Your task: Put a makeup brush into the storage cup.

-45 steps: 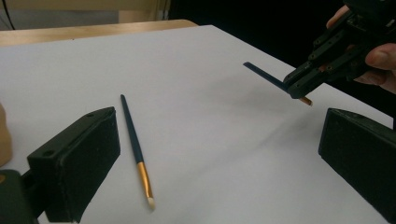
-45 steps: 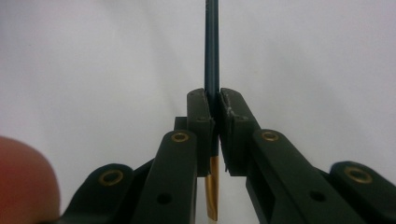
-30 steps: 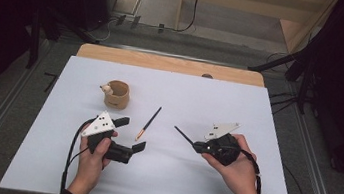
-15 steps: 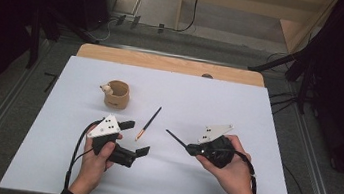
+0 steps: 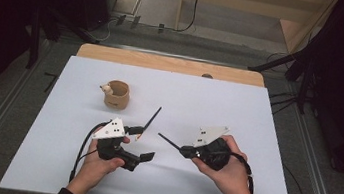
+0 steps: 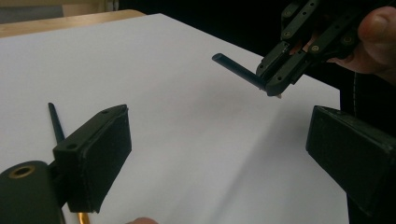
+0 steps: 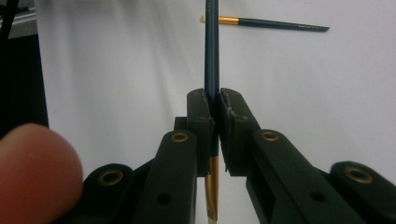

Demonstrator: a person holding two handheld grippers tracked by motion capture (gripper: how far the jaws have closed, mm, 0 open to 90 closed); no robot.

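Right gripper [image 5: 184, 150] clamps a slim dark brush [image 5: 170, 142] near its gold ferrule, handle jutting out ahead of the jaws. That brush looks light, stiff and slick-lacquered, so it could pivot in a pinch this far from its middle. Left gripper [image 5: 142, 144], jaws wide with nothing between them and just now closing a little, sits beside a second brush [image 5: 149, 122]. Beyond it stands a small cup [image 5: 118, 95], clear of both.
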